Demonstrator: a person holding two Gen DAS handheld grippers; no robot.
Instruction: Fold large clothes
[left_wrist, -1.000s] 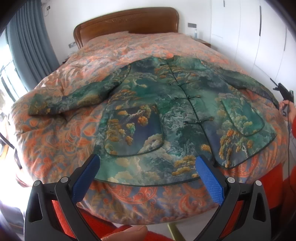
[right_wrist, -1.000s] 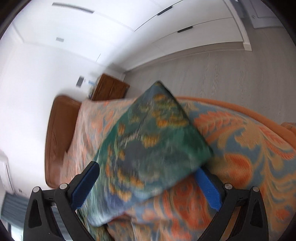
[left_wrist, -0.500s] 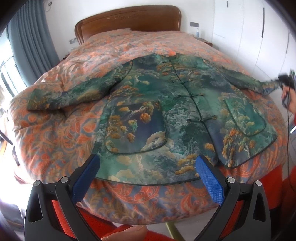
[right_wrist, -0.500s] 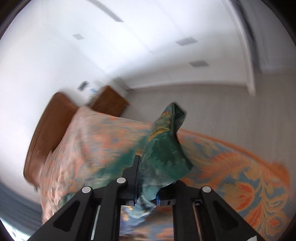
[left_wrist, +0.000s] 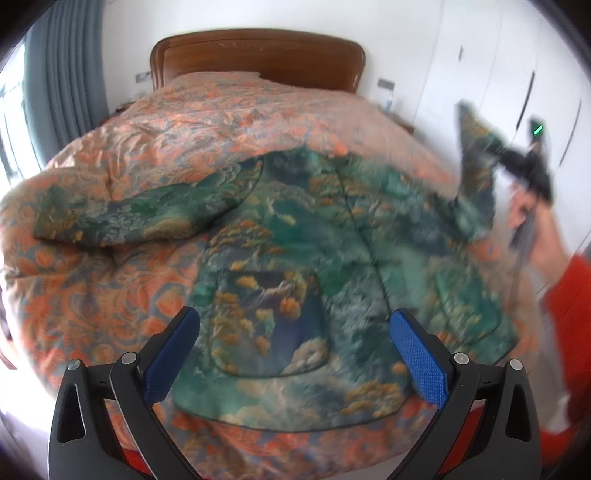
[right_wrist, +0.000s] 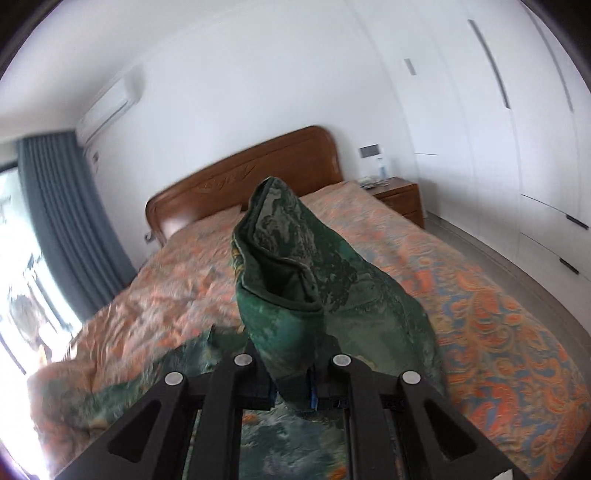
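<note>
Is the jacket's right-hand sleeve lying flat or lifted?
Lifted: the right gripper is shut on the sleeve, holding its cuff above the bed.

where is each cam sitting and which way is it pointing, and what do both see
Left wrist: sits behind the open left gripper, looks down the bed toward the headboard over the spread jacket; the person's right hand and red sleeve show at right.
Right wrist: sits behind the right gripper, shut on the jacket's sleeve, facing the headboard, curtain and wardrobe.
Shared: jacket, lifted sleeve, bed, headboard, curtain, wardrobe.
</note>
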